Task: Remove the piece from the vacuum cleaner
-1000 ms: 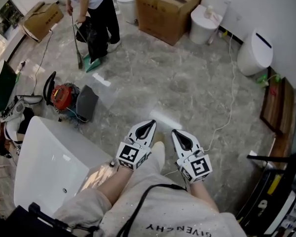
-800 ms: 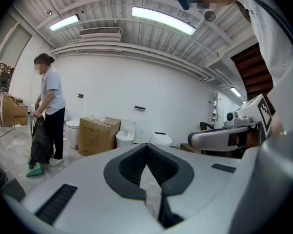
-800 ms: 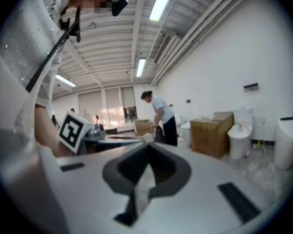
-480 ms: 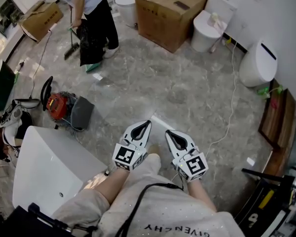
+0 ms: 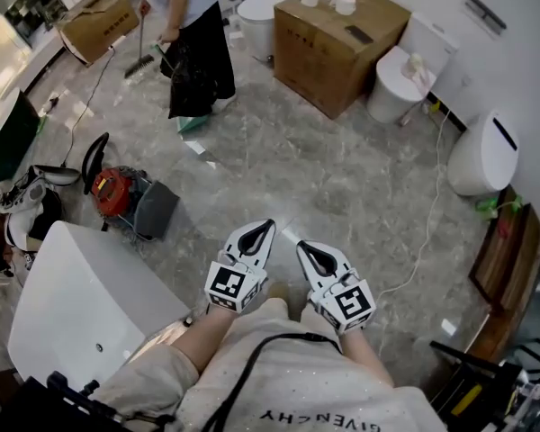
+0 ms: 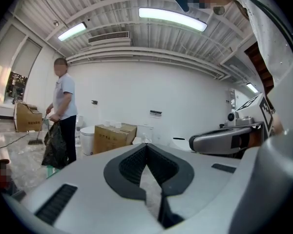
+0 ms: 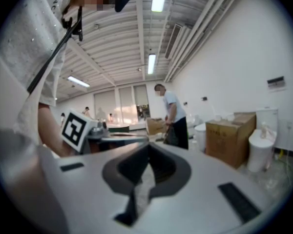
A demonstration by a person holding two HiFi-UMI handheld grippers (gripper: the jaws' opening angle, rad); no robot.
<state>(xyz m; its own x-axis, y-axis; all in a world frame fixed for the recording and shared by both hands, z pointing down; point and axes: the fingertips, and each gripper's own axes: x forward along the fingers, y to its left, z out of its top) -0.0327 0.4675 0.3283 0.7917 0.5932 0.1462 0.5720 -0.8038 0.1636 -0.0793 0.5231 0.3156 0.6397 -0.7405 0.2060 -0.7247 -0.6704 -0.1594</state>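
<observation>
The vacuum cleaner (image 5: 113, 193) is a small red canister with a black handle, lying on the marble floor at the left of the head view, a dark grey part (image 5: 154, 211) against its right side. My left gripper (image 5: 263, 229) and right gripper (image 5: 304, 248) are held side by side in front of me, well to the right of it, pointing across the floor. Both are shut with nothing between the pads. In the left gripper view the shut jaws (image 6: 146, 147) face the far wall. The right gripper's jaws (image 7: 147, 148) are likewise empty.
A white tub (image 5: 45, 331) stands at my lower left beside the vacuum. A person (image 5: 196, 57) with a broom works at the back. Behind are a cardboard box (image 5: 324, 39), toilets (image 5: 400, 79) (image 5: 481, 156), and a white cable (image 5: 429, 214) runs over the floor on the right.
Both shut grippers have travelled together across the floor, the right one drawing closer to the left. The person at the back has shifted with the broom.
</observation>
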